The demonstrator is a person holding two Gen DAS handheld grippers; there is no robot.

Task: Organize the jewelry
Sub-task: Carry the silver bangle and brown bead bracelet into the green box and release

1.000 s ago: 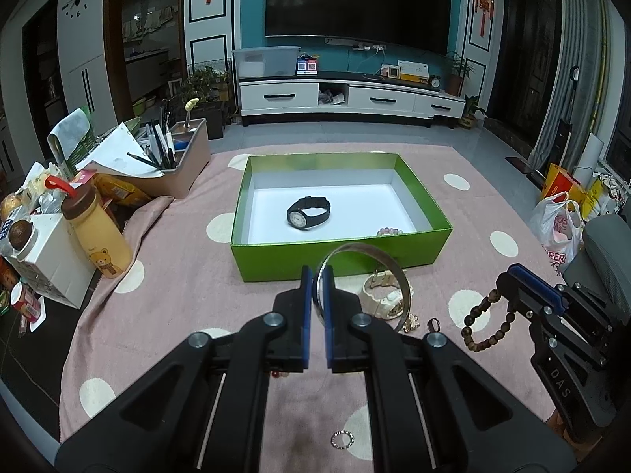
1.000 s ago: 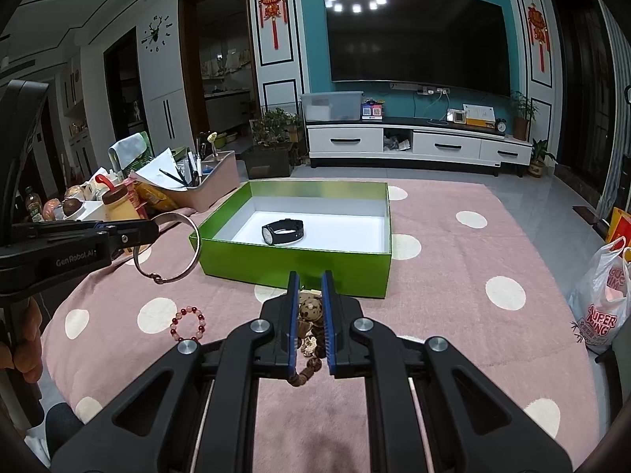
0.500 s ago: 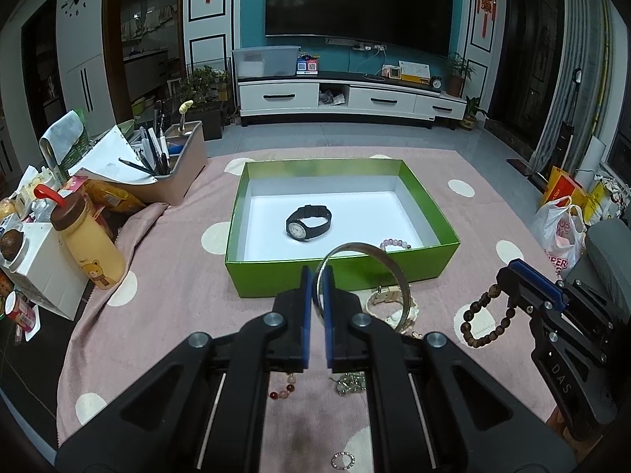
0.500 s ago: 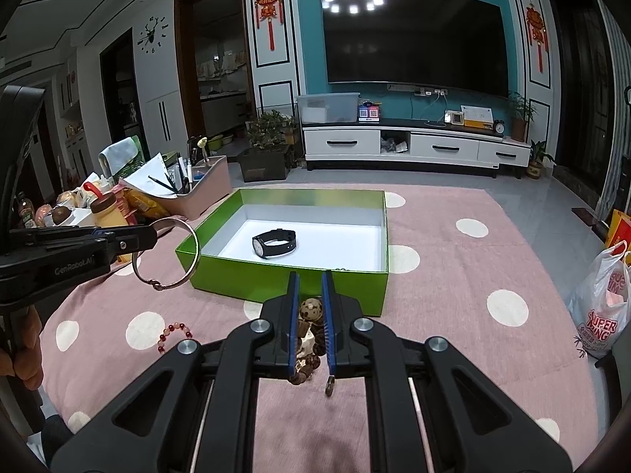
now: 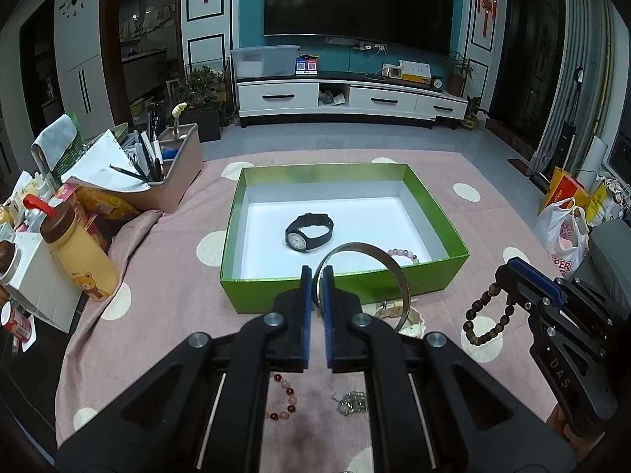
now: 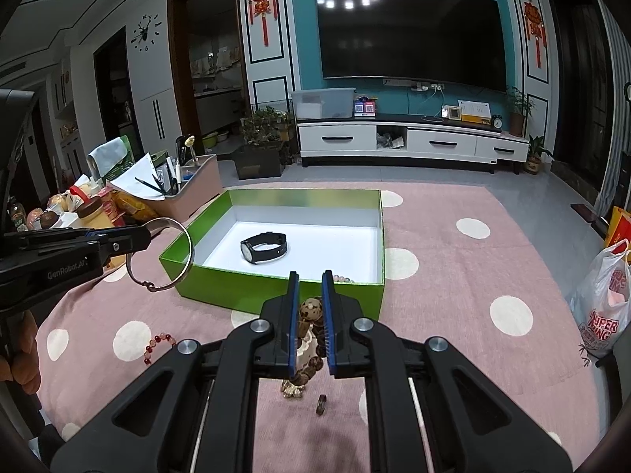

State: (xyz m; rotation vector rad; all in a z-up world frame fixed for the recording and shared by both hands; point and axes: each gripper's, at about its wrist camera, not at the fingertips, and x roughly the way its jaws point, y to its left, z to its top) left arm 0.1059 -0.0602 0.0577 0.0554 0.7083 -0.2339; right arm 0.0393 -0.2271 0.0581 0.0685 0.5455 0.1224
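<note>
My left gripper [image 5: 317, 276] is shut on a thin silver bangle [image 5: 355, 244], held upright just short of the green box's near wall [image 5: 276, 295]. My right gripper [image 6: 309, 280] is shut on a brown wooden bead bracelet [image 6: 311, 309] that dangles between its fingers, also just short of the box. In the left wrist view that bracelet [image 5: 470, 315] hangs at the right. The box holds a black watch [image 5: 309, 232] and a pink bead bracelet [image 5: 402, 254]. On the pink cloth lie a red bead bracelet [image 5: 284, 398], a small greenish chain [image 5: 353, 404] and a dark ring [image 6: 321, 404].
At the left edge stand a pen caddy [image 5: 173, 181], a yellow bottle [image 5: 79, 252] and a white carton [image 5: 35, 276]. Plastic bags [image 5: 564, 232] sit on the floor at the right. A hand [image 6: 19, 351] grips the left tool.
Both grippers have moved forward toward the green box, each still holding its piece. The box looks larger, and more loose jewelry shows on the cloth below the fingers.
</note>
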